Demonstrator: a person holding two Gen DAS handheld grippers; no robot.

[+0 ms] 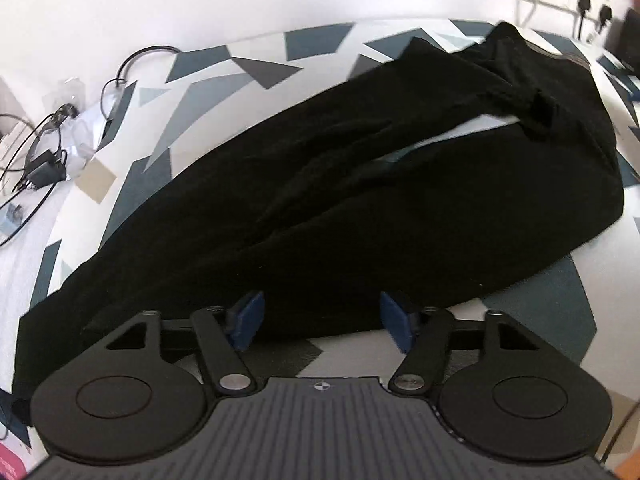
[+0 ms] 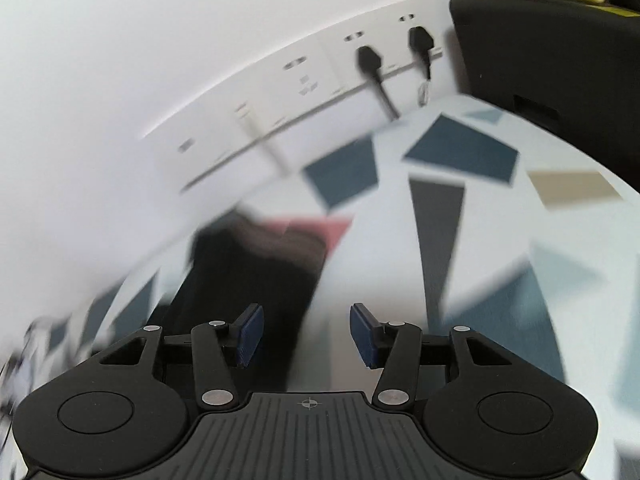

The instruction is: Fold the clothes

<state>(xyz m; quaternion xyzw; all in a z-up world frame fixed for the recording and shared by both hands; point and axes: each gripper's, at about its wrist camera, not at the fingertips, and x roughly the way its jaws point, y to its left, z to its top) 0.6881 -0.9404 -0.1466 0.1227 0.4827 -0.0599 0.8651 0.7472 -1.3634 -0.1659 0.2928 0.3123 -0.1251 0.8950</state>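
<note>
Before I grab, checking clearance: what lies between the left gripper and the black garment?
Nothing: in the left wrist view, left gripper hangs open at black garment.

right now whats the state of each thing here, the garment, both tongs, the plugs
black garment: lying rumpled and partly folded on the patterned cloth, not held
left tongs: open, over the garment's near edge, not gripping it
right tongs: open, nothing between them, view blurred
black plugs: plugged into the wall sockets
loose cables: lying tangled at the far left
</note>
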